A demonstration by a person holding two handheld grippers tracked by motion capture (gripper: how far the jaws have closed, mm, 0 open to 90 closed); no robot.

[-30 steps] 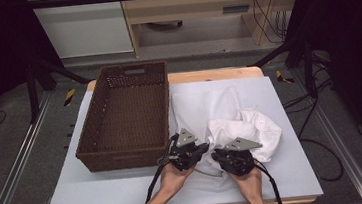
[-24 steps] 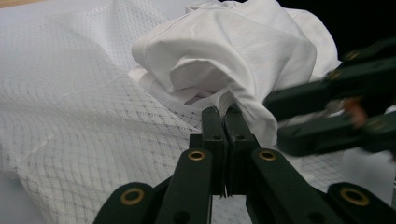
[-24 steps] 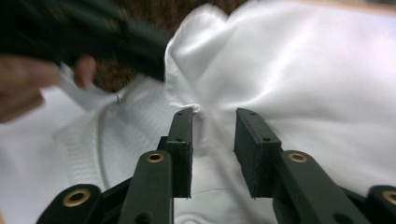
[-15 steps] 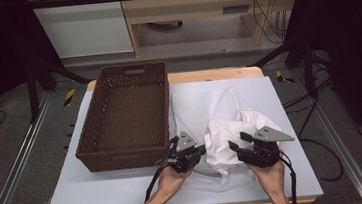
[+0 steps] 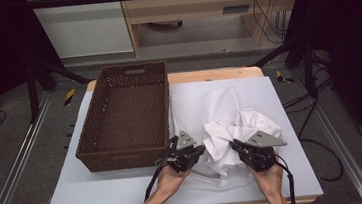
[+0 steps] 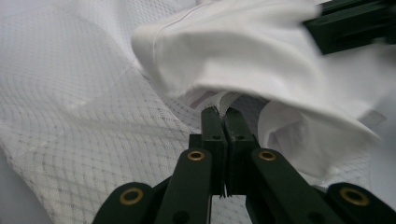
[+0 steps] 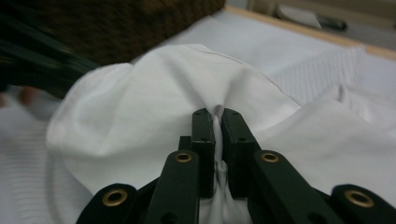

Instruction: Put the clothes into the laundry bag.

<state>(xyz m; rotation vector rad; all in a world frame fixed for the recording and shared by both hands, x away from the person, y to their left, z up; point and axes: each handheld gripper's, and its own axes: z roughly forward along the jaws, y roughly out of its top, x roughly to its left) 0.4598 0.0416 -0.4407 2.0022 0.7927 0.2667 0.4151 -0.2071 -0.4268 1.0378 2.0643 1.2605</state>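
Clamping a fold of white cloth point(image 7: 154, 140) between its two black jaws, the right gripper point(image 7: 215, 114) has the fabric pinched up into a ridge that runs down the narrow gap between them. In the high view this gripper point(image 5: 244, 148) sits at the near right edge of the crumpled cloth point(image 5: 231, 127), with the person's right hand point(image 5: 269, 179) behind it. The left gripper point(image 6: 223, 113) has its jaws pressed together, their tips at the hem of the cloth where it meets the mesh fabric point(image 6: 74, 107) beneath; whether any fabric is caught between them cannot be told. From above, the left gripper point(image 5: 194, 153) is just beside the cloth's near left edge, held by the left hand point(image 5: 169, 178). The cloth is bunched between the two grippers, lying on the thin mesh fabric point(image 5: 194, 105) spread over the white table cover point(image 5: 77, 192). A dark woven basket point(image 5: 98, 155) stands just left of the left gripper, its inside bare.
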